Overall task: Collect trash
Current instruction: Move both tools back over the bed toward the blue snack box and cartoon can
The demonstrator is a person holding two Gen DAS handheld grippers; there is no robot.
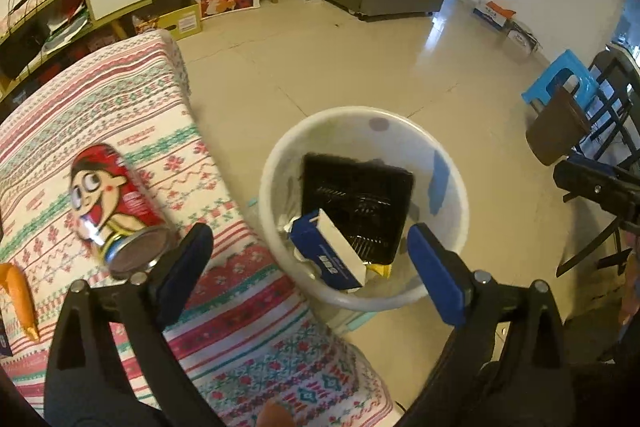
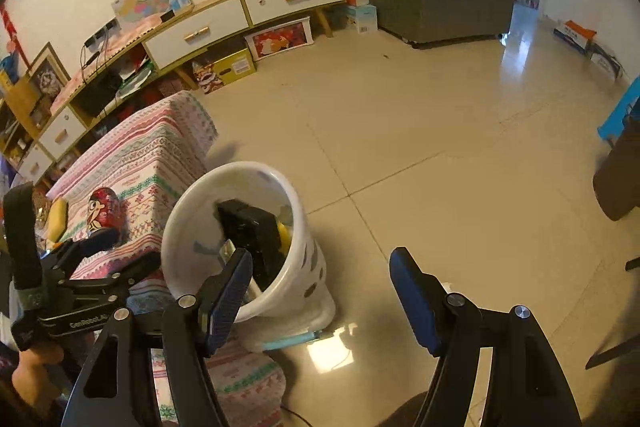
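The red cartoon-print can [image 1: 114, 205] lies on its side on the patterned cloth of the table [image 1: 132, 115], just left of and a little beyond the left gripper [image 1: 308, 255]. Its long axis runs from far-left to near-right, with the open, dark mouth turned toward the gripper's left finger, which sits just beside the rim. The left gripper's jaws stand wide apart and hold nothing; they hang over the edge of the table and the white trash bin [image 1: 448, 163], which stands on the floor just to the right of the table. Inside the bin are a black tray [image 1: 356, 191] and a blue-and-white carton [image 1: 328, 247], so some trash looks already collected.

The right gripper [image 2: 320, 283] is likewise spread open and empty, poised near the bin's right side over bare floor, well apart from the can. The left gripper is plainly the nearer one, and the likely next move is a short swing to the left with the jaws set across the can's body rather than along it.

The left wrist view shows the can's mouth and an orange object [image 1: 20, 295] at the near-left edge. The right wrist view shows instead the can [image 2: 103, 213] beyond the left gripper [image 2: 116, 251], a yellow object [image 2: 57, 217] just left of the can, and the bin's outer wall [image 2: 308, 263] with its slots.
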